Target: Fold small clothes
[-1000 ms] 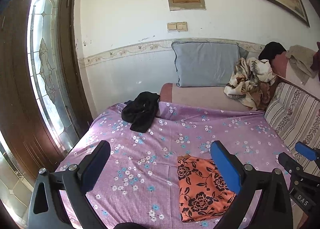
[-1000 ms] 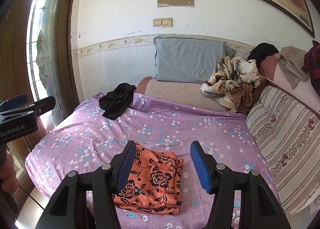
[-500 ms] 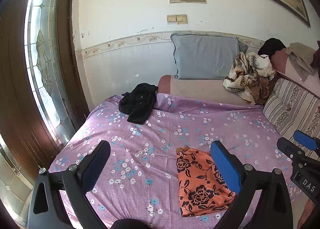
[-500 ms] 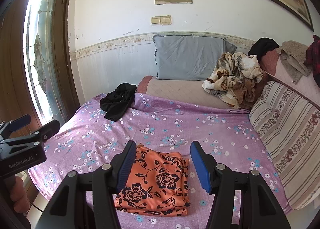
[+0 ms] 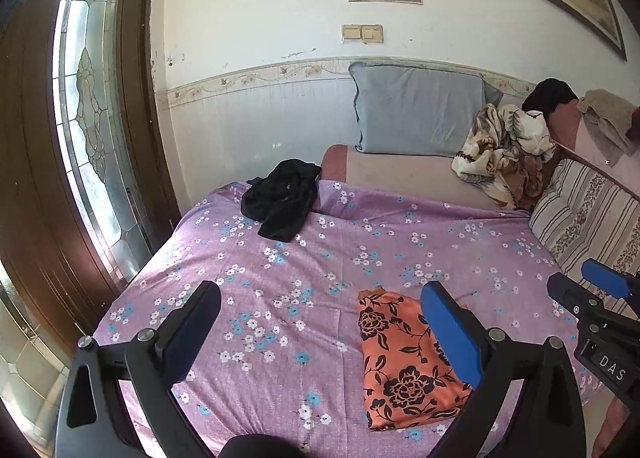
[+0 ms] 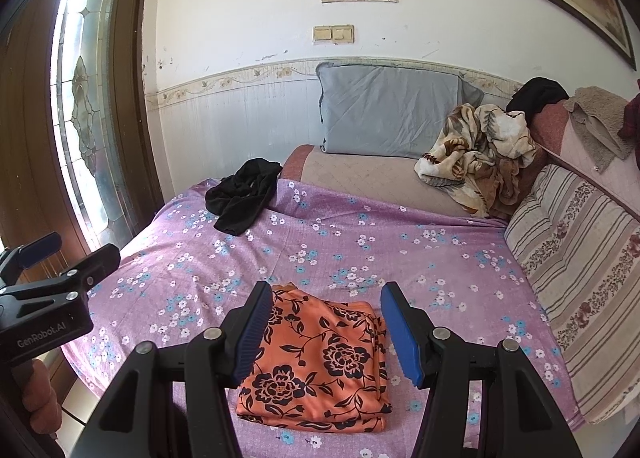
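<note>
Right hand-held gripper (image 6: 324, 328): jaws parted, empty, poised above the orange floral garment (image 6: 320, 362). Left hand-held gripper (image 5: 320, 334): jaws spread wide, empty, over bare sheet just left of the garment. Change over the last second: both have drawn back a little toward the bed's (image 6: 400, 254) near edge; the garment lies untouched, folded flat. Reading: this piece looks finished. Black garment (image 6: 242, 198): crumpled at the far left of the bed, unfolded, likely next.
</note>
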Tool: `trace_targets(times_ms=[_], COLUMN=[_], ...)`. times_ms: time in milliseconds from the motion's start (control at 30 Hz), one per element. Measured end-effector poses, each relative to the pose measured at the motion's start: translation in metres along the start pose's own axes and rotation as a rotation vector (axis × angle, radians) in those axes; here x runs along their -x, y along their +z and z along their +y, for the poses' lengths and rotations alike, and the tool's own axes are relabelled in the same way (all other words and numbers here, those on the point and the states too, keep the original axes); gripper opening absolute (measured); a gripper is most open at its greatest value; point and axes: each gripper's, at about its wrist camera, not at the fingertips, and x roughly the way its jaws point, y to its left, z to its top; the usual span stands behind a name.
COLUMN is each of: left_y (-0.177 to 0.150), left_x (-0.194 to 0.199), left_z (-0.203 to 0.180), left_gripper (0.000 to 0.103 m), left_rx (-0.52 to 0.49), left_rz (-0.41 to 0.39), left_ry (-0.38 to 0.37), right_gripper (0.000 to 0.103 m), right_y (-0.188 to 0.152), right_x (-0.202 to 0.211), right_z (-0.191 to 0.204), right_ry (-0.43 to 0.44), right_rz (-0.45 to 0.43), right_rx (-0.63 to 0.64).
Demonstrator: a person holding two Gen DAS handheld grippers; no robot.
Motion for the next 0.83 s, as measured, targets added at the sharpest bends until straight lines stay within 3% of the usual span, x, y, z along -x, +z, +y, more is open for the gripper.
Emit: trace_targets(times_ms=[833], left_y=[0.001], left_x=[-0.067], left_z=[0.002], left_gripper=[0.100], left_rx=[0.035], left_rz=[0.078], left_ry=[0.002], right_gripper=[0.061], right_y=[0.004], right_x=[-0.067], right_z=[-0.011], right_ry=[0.023], right_rz=[0.058], right_rx=[-0.021])
